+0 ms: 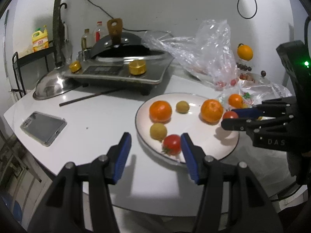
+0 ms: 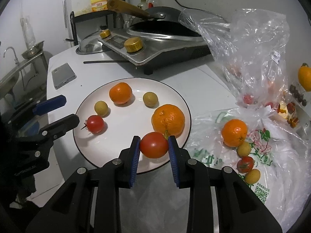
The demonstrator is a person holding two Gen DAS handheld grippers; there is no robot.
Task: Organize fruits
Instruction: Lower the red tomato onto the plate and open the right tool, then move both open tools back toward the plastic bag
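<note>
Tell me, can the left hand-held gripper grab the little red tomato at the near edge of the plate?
Probably yes. The left hand-held gripper is open and empty, and the tomato sits right by its fingertips on the plate. Nothing blocks it, though a small yellow fruit sits close beside it.

plate (image 2: 180, 97): glossy ceramic is being shown | bag (image 2: 252, 38): crinkled clear plastic | stove (image 2: 165, 48): brushed metal | worktop (image 2: 194, 73): smooth white
</note>
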